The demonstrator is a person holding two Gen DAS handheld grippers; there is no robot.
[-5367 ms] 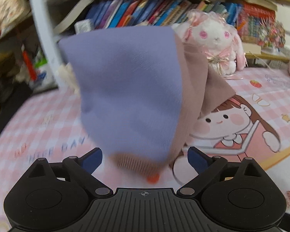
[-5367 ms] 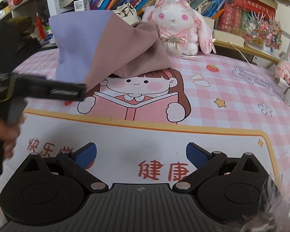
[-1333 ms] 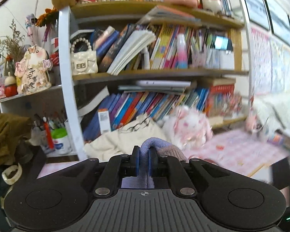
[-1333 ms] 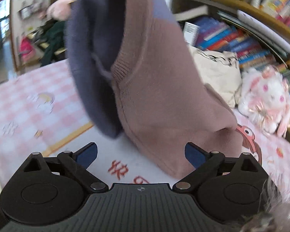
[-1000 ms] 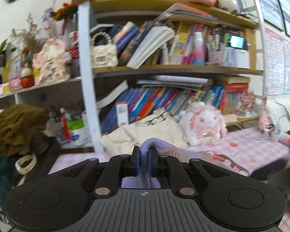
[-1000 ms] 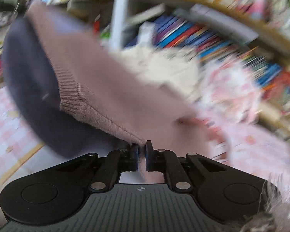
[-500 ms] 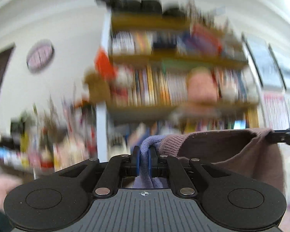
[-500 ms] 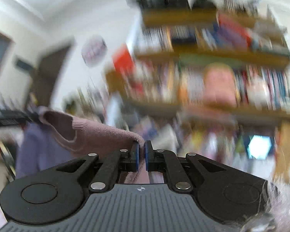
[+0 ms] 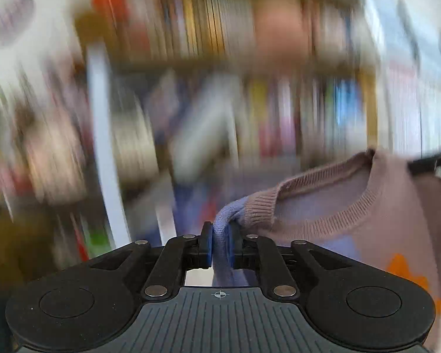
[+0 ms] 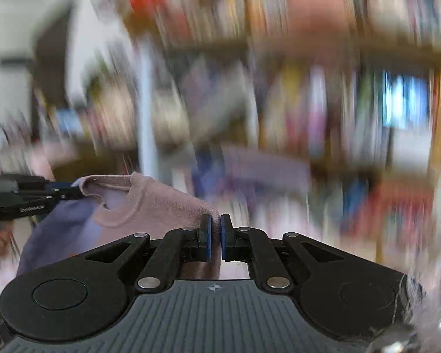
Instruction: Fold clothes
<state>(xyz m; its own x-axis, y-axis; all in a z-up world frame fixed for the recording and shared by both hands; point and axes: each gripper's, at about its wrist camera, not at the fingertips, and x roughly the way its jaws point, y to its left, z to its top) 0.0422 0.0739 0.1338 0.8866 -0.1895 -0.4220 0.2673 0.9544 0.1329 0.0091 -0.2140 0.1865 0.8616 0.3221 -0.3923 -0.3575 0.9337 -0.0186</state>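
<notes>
A knit sweater, mauve with lavender panels and an orange patch, hangs in the air between both grippers. In the left wrist view my left gripper (image 9: 219,242) is shut on a lavender shoulder fold of the sweater (image 9: 367,223), whose ribbed neckline spreads to the right. In the right wrist view my right gripper (image 10: 215,239) is shut on the mauve shoulder of the sweater (image 10: 158,206), which stretches left to the left gripper (image 10: 73,192). The right gripper (image 9: 411,166) shows at the right edge of the left wrist view.
A bookshelf (image 9: 220,67) full of books fills the background of both views, heavily motion-blurred. A white shelf post (image 10: 147,111) stands left of centre. The table is out of view.
Both grippers have lifted the sweater off the table and pulled it taut between them. The views now tilt downward fast, and the neckline has opened toward the left wrist camera.
</notes>
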